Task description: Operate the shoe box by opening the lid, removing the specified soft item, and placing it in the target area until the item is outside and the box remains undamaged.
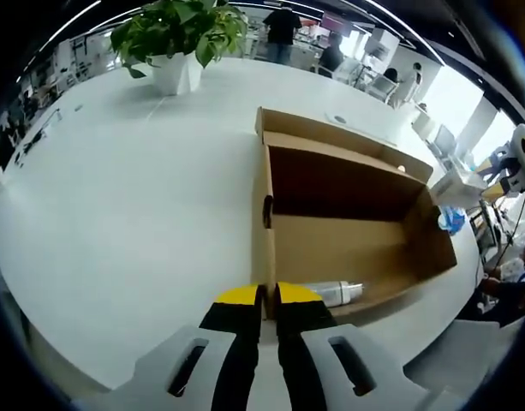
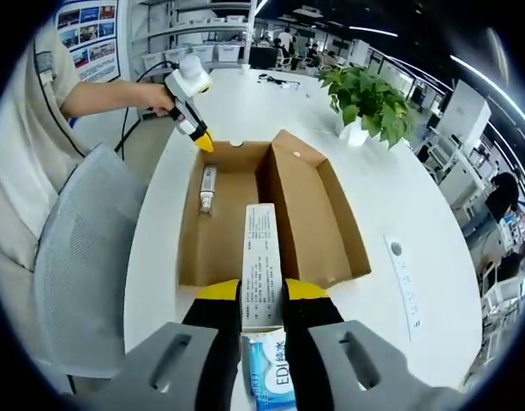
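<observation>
Soft packet [image 2: 262, 257]: clamped in right gripper [image 2: 262, 295], long axis running forward over the open shoe box [image 2: 331, 214]; left gripper [image 1: 267, 295] pinching the box wall.

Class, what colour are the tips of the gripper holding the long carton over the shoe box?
Yellow tips on black jaws, clearest in the right gripper view: right gripper.

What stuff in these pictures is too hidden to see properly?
- Left gripper view: the tube in the shoe box is partly hidden by the left gripper.
- Right gripper view: the white carton has print too small to read; the right gripper covers its sides.
</observation>
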A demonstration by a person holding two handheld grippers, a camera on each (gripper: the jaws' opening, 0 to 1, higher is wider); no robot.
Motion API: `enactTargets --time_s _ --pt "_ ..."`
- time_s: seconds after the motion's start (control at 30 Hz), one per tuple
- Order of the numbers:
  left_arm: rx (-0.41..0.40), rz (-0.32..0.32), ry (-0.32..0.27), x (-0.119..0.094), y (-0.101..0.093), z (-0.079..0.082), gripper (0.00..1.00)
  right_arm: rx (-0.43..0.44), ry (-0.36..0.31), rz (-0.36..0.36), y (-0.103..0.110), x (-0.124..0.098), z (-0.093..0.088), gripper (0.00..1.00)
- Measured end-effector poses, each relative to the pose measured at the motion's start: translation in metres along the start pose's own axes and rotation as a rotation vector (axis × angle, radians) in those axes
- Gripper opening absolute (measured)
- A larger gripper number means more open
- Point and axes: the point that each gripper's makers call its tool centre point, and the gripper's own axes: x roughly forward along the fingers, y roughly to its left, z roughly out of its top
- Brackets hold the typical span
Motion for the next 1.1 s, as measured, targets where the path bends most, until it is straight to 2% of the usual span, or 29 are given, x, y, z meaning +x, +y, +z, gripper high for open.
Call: enactTargets --time_s 0.53,0.73,1.1 --pt "0.004 -0.006 0.0 0.0 0.0 0.0 0.03 0.051 0.027 -0.067 -0.031 -0.044 -0.038 0.15" --pt "-0.001 -0.011 -0.003 0.0 0.0 0.0 0.03 0.064 0.048 -0.085 -0.039 -0.05 -0.05 0.15" --pt "-0.007 -0.014 -0.005 0.0 0.0 0.0 0.03 0.079 0.124 -0.088 -0.057 -0.052 -0.084 0.15"
